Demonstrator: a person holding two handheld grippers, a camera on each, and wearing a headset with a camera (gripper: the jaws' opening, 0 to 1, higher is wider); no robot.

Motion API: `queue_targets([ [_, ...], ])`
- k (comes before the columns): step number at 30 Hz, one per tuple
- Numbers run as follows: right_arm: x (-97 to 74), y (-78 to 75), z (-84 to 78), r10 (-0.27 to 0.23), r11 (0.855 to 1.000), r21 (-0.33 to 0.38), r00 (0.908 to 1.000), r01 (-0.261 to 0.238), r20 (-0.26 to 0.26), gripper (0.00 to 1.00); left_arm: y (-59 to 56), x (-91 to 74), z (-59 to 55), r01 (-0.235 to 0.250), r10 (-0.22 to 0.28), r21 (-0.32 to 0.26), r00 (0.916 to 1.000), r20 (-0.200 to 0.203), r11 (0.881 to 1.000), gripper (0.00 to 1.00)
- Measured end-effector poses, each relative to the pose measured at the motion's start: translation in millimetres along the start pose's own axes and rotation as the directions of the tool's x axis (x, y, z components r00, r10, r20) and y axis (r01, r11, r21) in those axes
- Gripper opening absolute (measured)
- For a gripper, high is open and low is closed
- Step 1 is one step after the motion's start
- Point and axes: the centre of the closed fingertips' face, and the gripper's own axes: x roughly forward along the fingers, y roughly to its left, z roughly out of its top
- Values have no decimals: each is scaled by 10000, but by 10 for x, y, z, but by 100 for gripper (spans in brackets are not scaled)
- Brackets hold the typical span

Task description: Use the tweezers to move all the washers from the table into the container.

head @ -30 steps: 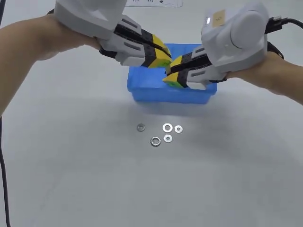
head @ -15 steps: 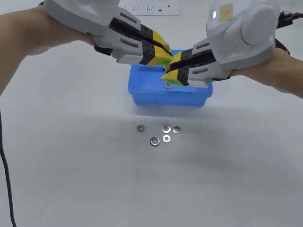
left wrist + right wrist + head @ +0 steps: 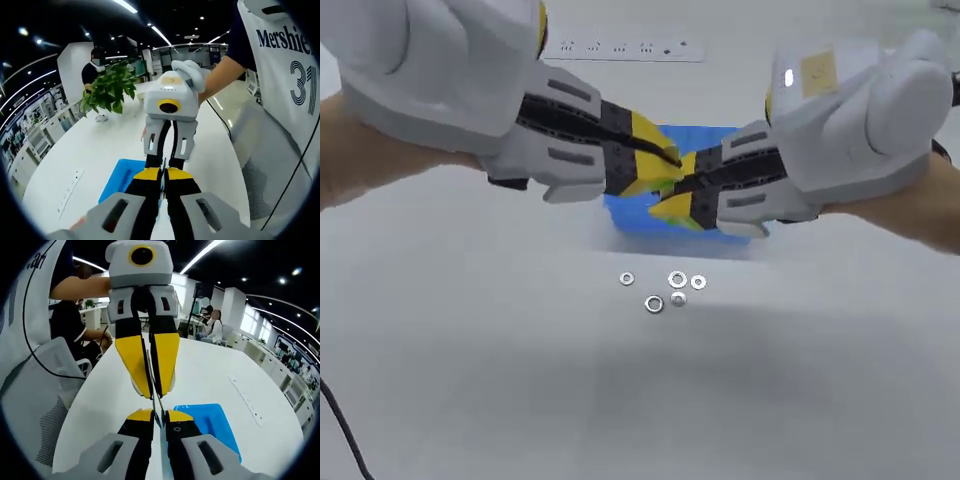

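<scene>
Several small metal washers (image 3: 677, 281) lie in a loose cluster on the white table (image 3: 520, 380), just in front of the blue container (image 3: 628, 218). My left gripper (image 3: 665, 168) and right gripper (image 3: 672, 200) meet tip to tip above the container. Thin dark tweezers (image 3: 153, 390) run between them, and both pairs of yellow jaws are pressed shut on the tweezers (image 3: 162, 176). The container (image 3: 210, 426) lies below the jaws, and its inside is hidden by the grippers in the head view.
A white power strip (image 3: 620, 48) lies along the far edge of the table. A dark cable (image 3: 345, 440) hangs at the near left. People sit and stand in the room beyond, with a potted plant (image 3: 110, 90) behind the table.
Both grippers have come up closer to the head camera and now cover more of the container. The washer seen inside the container half a second ago is now hidden. The table washers lie as before.
</scene>
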Motion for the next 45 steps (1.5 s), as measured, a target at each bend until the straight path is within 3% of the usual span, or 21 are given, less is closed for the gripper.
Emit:
queue_targets([
  [7,17,251,-37,260,9995,192,9996,-259,-60,10,-216,-21,-45,-382,389,-366,9991,173,9986,6],
  [14,117,488,-124,657,9977,177,9973,-651,-314,10,-413,-31,-185,-216,211,-856,9998,-73,9961,6],
  [20,177,598,-204,875,9961,125,9948,-870,-515,11,-517,-41,-301,-170,147,-1124,9997,-212,9935,6],
  [32,269,646,-383,1055,9944,209,9906,-1040,-875,12,-568,11,-468,-73,19,-1467,9993,-375,9891,6],
  [45,338,567,-505,1099,9933,464,9889,-1057,-1003,12,-485,85,-599,116,-221,-1743,9980,-586,9846,7],
])
